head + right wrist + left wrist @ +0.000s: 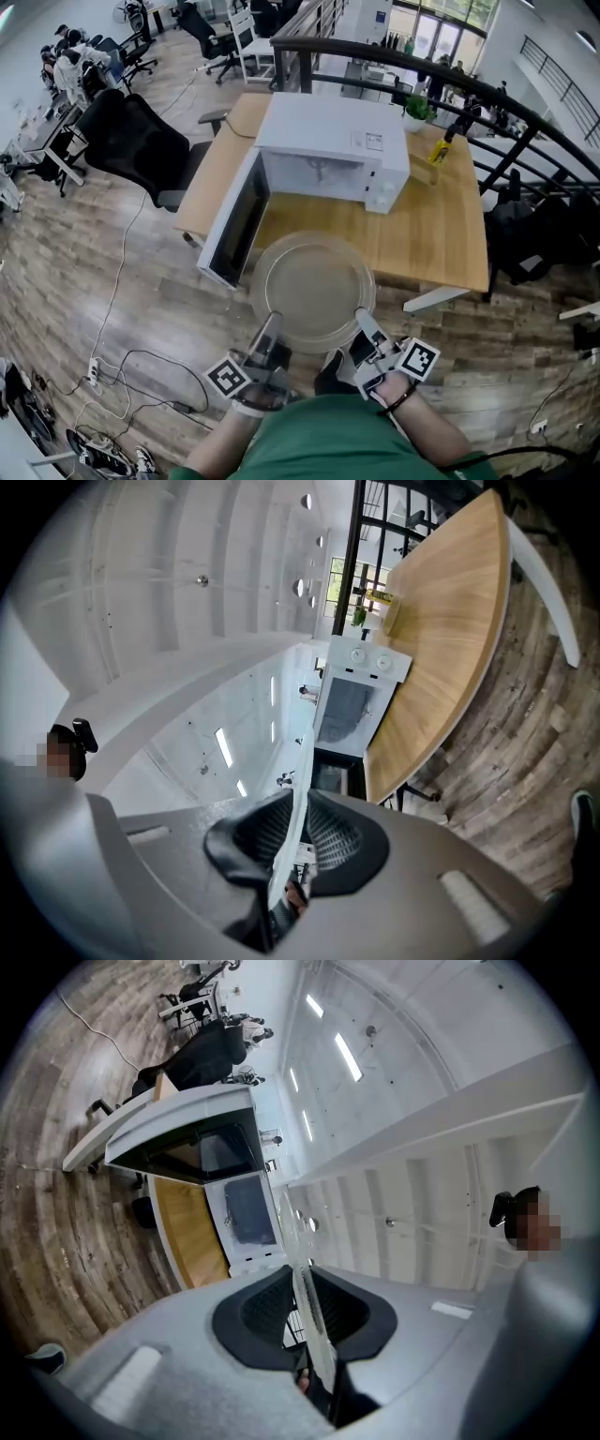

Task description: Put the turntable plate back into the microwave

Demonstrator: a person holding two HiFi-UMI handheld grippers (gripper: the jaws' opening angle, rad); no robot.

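A round clear glass turntable plate [312, 289] hangs level in front of the wooden table, short of the microwave. My left gripper [275, 323] is shut on its near left rim, and my right gripper [361, 319] is shut on its near right rim. In the left gripper view the plate's edge [302, 1269] runs between the black pads of that gripper [307, 1312]. The right gripper view shows the rim [302, 780] clamped in the same way by the right gripper [298, 841]. The white microwave [333, 150] stands on the table with its door [234, 220] swung open to the left and its cavity [314, 173] showing.
The wooden table [422, 230] carries a yellow bottle [441, 147] and a small potted plant [416, 112] behind the microwave. A black office chair [141, 141] stands to the left. Cables [141, 375] lie on the plank floor. A dark railing [450, 80] curves behind the table.
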